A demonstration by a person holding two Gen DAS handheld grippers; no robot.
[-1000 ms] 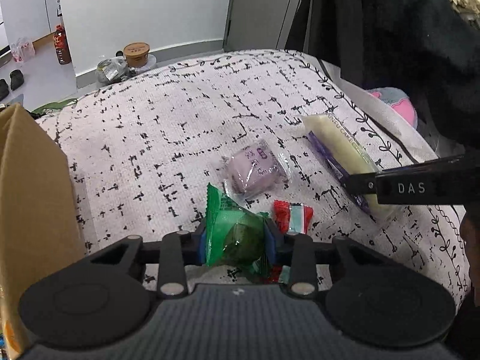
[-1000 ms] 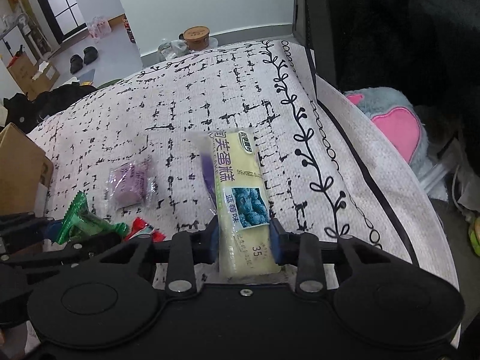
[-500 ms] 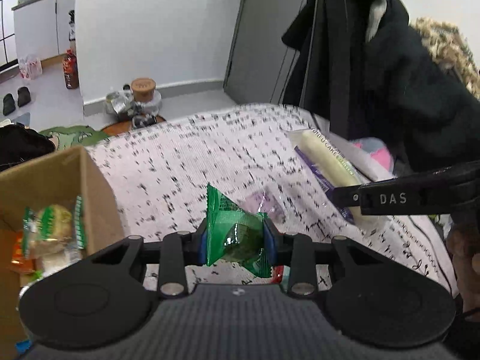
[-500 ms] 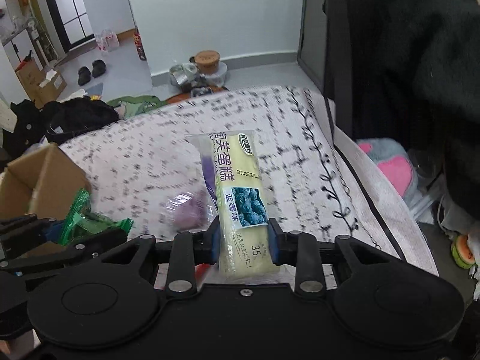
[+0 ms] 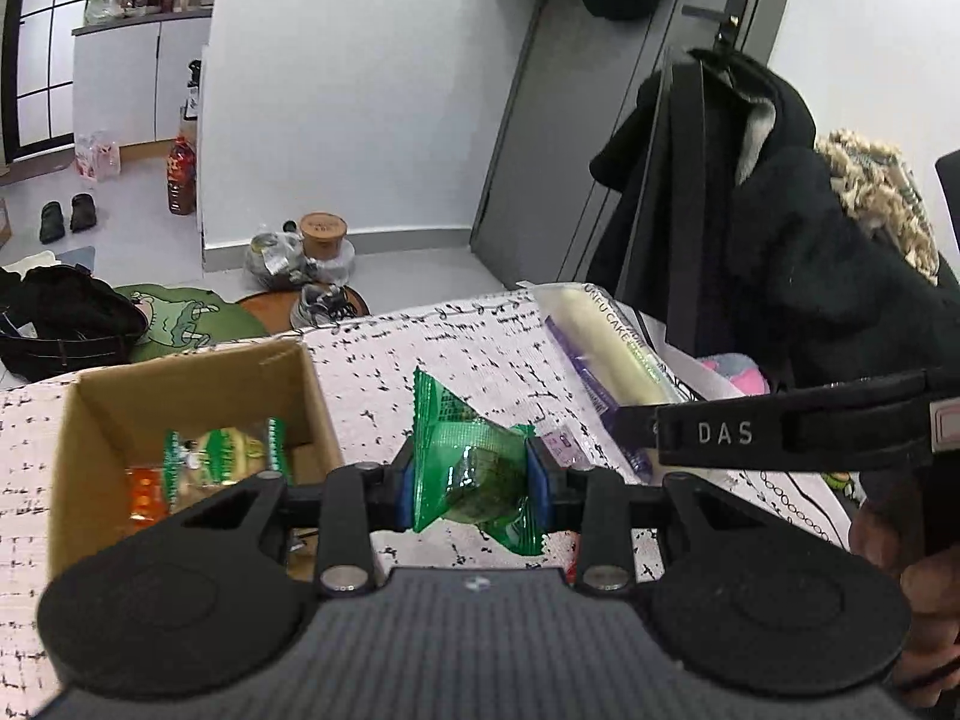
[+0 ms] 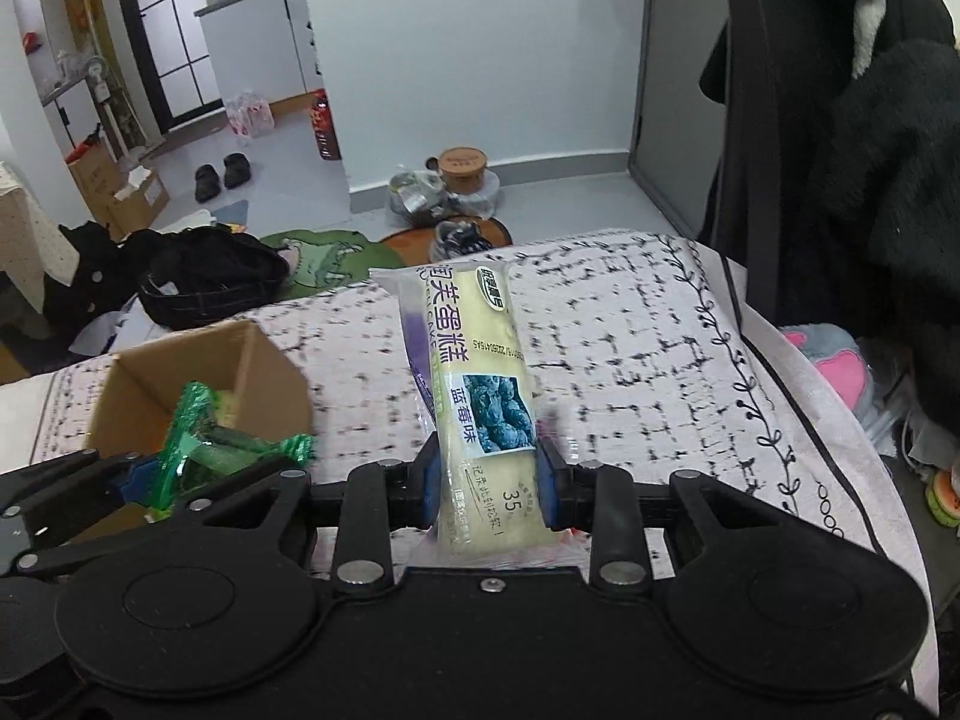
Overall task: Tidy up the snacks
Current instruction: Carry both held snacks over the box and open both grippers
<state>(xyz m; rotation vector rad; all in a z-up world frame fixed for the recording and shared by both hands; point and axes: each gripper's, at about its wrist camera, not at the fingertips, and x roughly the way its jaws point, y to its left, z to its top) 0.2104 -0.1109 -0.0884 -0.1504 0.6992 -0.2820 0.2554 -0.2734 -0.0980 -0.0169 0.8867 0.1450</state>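
Lifted since earlier, both clear of the bed (image 5: 480, 348). Left tool (image 5: 474, 480), clamped on green packet (image 5: 474, 468), nearer cardboard box (image 5: 180, 384), just right of it; right tool (image 6: 487, 483), clamped on cake bar (image 6: 474, 396), farther right, bar's long axis pointing away.

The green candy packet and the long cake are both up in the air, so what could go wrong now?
The left gripper pinches only the middle of the green candy packet, beside the cardboard box, so it might slip out early. The long blueberry cake pack sticks far beyond the right gripper, and could droop or snag the box's rim.
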